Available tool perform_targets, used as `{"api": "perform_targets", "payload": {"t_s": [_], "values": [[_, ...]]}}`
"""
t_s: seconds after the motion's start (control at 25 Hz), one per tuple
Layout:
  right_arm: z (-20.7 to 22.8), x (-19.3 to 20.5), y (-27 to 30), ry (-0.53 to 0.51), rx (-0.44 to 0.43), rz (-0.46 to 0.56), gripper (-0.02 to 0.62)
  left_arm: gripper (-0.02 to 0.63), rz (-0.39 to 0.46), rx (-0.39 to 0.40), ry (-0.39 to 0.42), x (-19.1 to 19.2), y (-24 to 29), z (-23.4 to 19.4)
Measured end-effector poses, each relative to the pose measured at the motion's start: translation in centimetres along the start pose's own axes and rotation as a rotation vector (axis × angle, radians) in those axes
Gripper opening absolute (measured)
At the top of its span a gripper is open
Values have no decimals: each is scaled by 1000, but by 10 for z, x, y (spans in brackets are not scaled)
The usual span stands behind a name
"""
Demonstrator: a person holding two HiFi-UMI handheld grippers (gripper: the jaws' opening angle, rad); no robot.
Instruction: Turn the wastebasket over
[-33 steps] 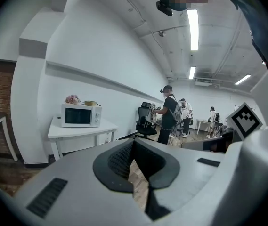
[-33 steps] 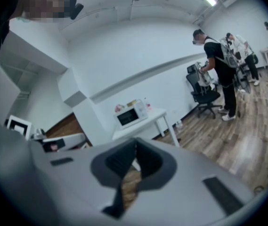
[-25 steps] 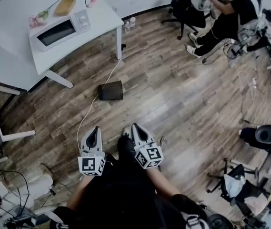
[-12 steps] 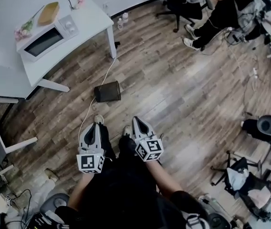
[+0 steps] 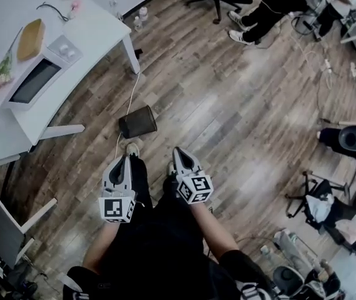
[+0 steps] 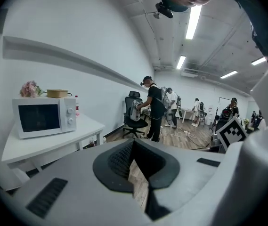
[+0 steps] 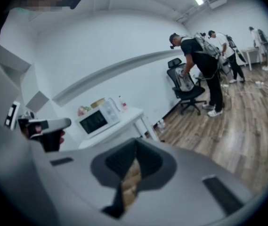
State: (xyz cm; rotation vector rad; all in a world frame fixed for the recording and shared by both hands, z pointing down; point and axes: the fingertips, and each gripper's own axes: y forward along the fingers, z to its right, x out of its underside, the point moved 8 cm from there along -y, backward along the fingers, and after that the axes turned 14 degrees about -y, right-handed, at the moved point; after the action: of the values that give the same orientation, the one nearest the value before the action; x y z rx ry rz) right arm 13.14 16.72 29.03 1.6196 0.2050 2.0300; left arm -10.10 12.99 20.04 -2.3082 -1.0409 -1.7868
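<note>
The left gripper [image 5: 122, 162] is closed and empty: in its own view the dark ribbed pads [image 6: 117, 159] meet at the tip, set in smooth grey plastic shells. The right gripper [image 5: 181, 154] is likewise closed on nothing, its jaws joined at the tip with only wood grain showing through the slit behind. Both grippers are held side by side above the floor [image 5: 228, 105], which is laid with brown streaked planks. The wastebasket [image 5: 137, 122] sits on the floor just beyond the left gripper. It is dark, boxy and round-cornered, and I cannot tell which way its mouth faces. A thin white cable [image 5: 131, 95] runs past it towards the white bench [image 5: 96, 30]. The bench carries a boxy white microwave [image 5: 37, 79], topped with an oval tan bowl [image 5: 30, 39] and pink flowers [image 5: 2, 72].
</note>
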Motion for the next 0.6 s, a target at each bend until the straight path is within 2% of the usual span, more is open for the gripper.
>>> {"api": "perform_targets", "payload": {"t_s": [0.36, 0.6], "values": [[11, 59, 91, 58, 58, -76, 32, 34, -107, 27, -11, 11, 71, -64], [28, 103, 139, 71, 58, -146, 32, 34, -131, 36, -25, 28, 105, -87]]}}
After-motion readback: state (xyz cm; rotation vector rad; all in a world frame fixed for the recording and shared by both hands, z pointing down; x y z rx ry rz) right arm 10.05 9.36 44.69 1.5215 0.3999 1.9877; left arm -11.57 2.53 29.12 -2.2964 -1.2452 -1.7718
